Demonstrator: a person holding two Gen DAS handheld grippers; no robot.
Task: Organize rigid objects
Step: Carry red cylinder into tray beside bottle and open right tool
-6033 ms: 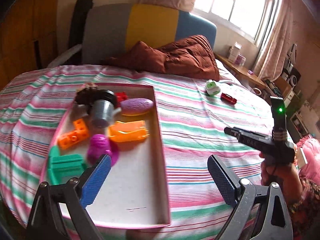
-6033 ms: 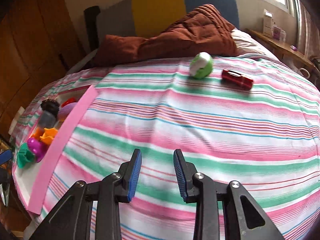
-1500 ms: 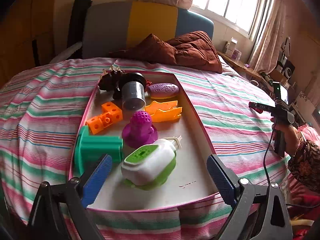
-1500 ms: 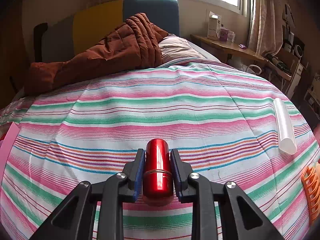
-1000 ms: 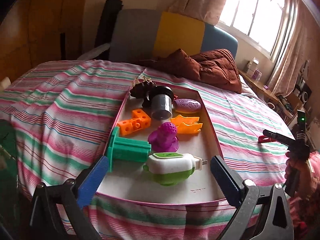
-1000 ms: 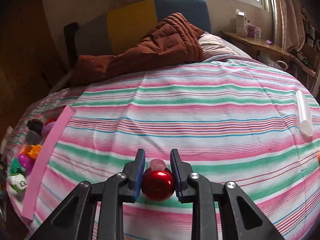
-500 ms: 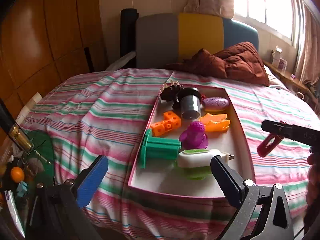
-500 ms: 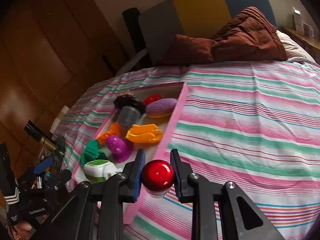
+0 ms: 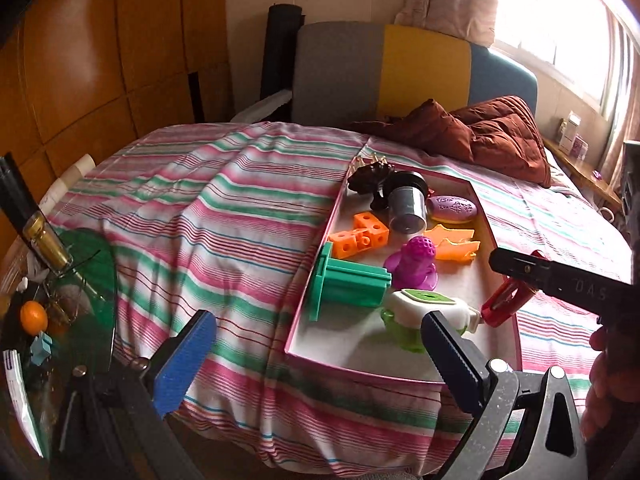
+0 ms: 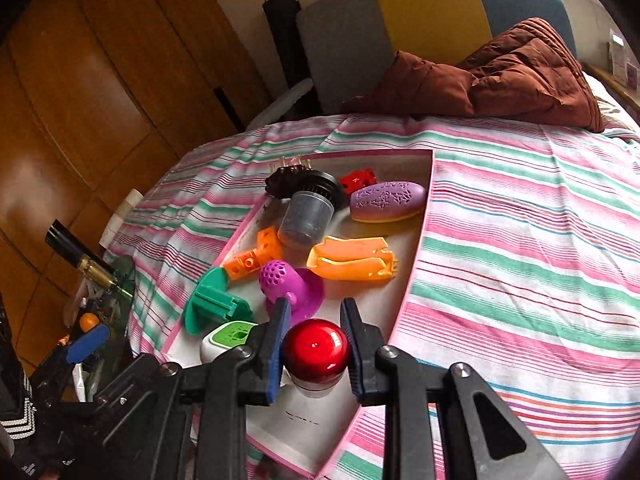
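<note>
One red cylinder — clenched in right gripper fingers — had travelled from bed to over pink tray; release remained.

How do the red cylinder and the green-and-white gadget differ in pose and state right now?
The red cylinder is clamped between the right gripper fingers, off the surface; the green-and-white gadget lies free on the floor of the pink tray. The cylinder is glossy, round and single-coloured; the gadget is matte, boxy and two-toned with a white tip. The cylinder hangs tilted over the tray's near end; the gadget rests on its side. Both are rigid.
</note>
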